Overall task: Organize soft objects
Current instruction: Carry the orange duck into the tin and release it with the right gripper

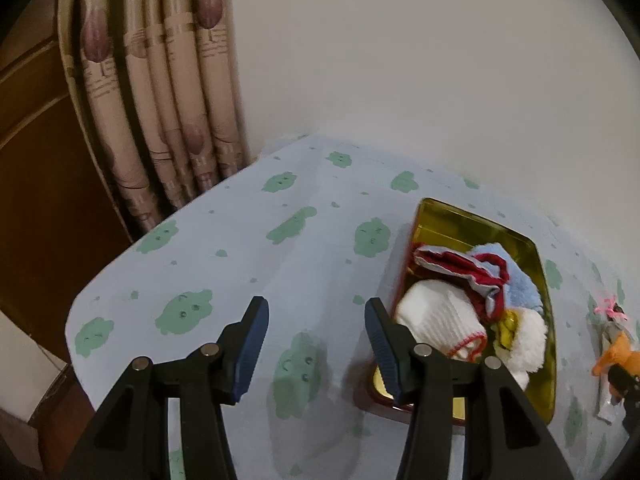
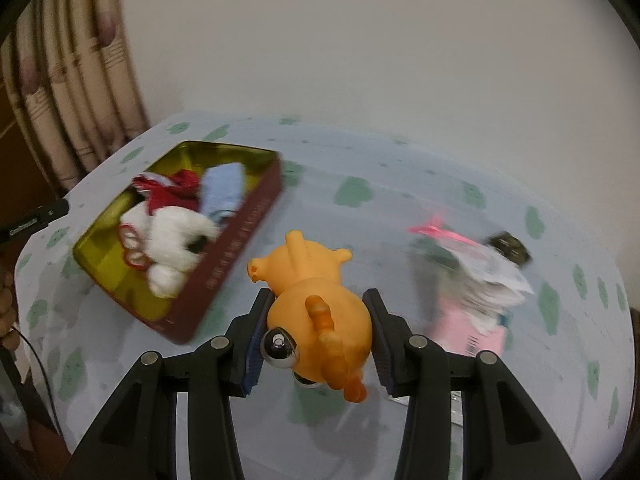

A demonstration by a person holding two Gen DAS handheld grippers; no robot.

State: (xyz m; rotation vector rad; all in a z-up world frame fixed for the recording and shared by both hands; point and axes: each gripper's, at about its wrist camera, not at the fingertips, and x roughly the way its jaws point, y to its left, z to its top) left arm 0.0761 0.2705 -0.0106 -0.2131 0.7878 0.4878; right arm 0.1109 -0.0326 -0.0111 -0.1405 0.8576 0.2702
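My right gripper (image 2: pixel 318 312) is shut on an orange rubber pig toy (image 2: pixel 316 292), held above the table with its snout pointing away from me. The same toy (image 1: pixel 614 354) shows at the right edge of the left wrist view. A gold-lined tin (image 2: pixel 240 232) with dark red walls lies to the left of the toy. It holds a white knitted piece (image 1: pixel 438 318), a red and grey cloth (image 1: pixel 464 270), a light blue cloth (image 1: pixel 516 276) and a fluffy white piece (image 1: pixel 524 344). My left gripper (image 1: pixel 316 340) stands open over the tablecloth, just left of the tin (image 1: pixel 480 224), with nothing between its fingers.
The table wears a pale blue cloth (image 1: pixel 248 248) printed with green blobs. A pink-ribboned packet and papers (image 2: pixel 484 276) lie at the right. A wall stands behind the table and a curtain (image 1: pixel 160 100) hangs at the left, past the table's edge.
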